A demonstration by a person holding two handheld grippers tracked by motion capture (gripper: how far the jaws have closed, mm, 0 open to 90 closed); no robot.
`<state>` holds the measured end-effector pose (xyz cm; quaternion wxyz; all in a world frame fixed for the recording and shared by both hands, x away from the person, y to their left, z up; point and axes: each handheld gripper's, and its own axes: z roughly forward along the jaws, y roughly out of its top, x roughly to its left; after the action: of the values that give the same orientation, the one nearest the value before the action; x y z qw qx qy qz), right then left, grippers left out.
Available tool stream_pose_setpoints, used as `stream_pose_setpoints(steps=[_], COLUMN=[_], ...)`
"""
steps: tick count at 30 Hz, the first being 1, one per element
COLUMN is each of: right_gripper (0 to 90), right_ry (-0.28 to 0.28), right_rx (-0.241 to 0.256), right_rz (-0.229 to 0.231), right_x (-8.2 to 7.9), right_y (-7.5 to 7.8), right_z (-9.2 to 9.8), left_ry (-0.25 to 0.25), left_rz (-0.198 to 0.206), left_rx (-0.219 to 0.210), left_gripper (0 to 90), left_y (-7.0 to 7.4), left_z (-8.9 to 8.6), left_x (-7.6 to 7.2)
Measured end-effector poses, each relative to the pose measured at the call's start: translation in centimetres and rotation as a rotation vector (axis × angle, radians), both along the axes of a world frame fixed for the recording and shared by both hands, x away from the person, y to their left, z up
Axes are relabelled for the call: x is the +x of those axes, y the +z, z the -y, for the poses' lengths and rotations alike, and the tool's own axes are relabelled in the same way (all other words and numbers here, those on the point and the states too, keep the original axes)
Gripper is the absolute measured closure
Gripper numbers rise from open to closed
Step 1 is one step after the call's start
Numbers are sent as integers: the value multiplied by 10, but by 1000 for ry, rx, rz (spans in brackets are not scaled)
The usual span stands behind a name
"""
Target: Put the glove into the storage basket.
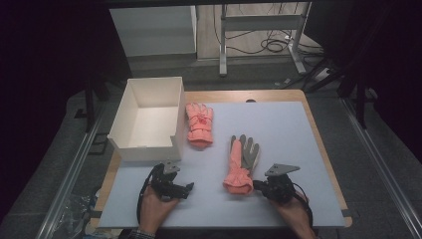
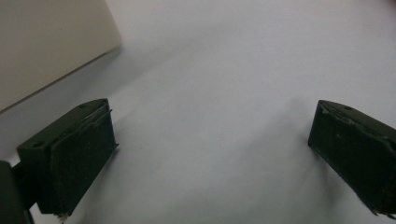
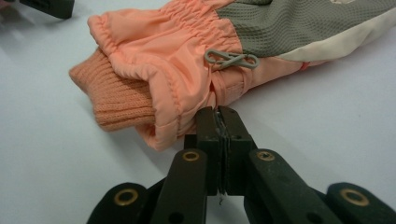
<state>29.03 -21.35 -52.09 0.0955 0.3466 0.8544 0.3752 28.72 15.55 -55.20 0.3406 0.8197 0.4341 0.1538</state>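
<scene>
Two gloves lay on the pale mat (image 1: 288, 129). The nearer glove (image 1: 241, 164) lay palm-side up, grey palm showing, cuff toward me, at the mat's near middle. My right gripper (image 1: 258, 186) sat at that cuff; in the right gripper view its jaws were pressed together with their tips against the orange cuff fabric (image 3: 177, 88), beside the knitted wrist band (image 3: 116, 95) and below the grey clip (image 3: 231, 59). I could not tell whether any fabric was pinched between them. My left gripper (image 1: 188, 188) rested low over bare mat, jaws wide apart and holding nothing, near the front corner of the white box (image 1: 147, 149). The second glove (image 1: 200, 123) lay just beside the box's right wall.
</scene>
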Motion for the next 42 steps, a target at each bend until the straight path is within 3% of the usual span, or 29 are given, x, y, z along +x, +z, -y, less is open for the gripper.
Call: stream_pose_setpoints(steps=[5, 12, 16, 19, 20, 27, 36, 42], right_gripper=[810, 753, 713, 709, 699, 666, 675, 678], right_ry=[-55, -42, -24, -12, 3, 42, 87, 100], right_rx=[12, 26, 27, 34, 42, 38, 1, -3], right_rz=[37, 67, 103, 98, 88, 60, 66, 60], right_x=[12, 42, 75, 86, 97, 129, 175, 195], right_y=[15, 38, 56, 61, 64, 64, 61, 57], right_z=[13, 3, -20, -29, -40, -77, -134, -155], left_ry=[2, 2, 2, 0, -1, 1, 1, 1], left_rz=[-2, -2, -1, -1, -1, -2, -2, -2], left_rx=[-2, -2, -4, 0, -2, -4, -3, -5], left_gripper=[6, 6, 6, 6, 6, 6, 6, 6], left_y=[0, 0, 0, 0, 0, 0, 0, 0], left_z=[0, 0, 0, 0, 0, 0, 0, 0], left_x=[0, 0, 0, 0, 0, 0, 0, 0])
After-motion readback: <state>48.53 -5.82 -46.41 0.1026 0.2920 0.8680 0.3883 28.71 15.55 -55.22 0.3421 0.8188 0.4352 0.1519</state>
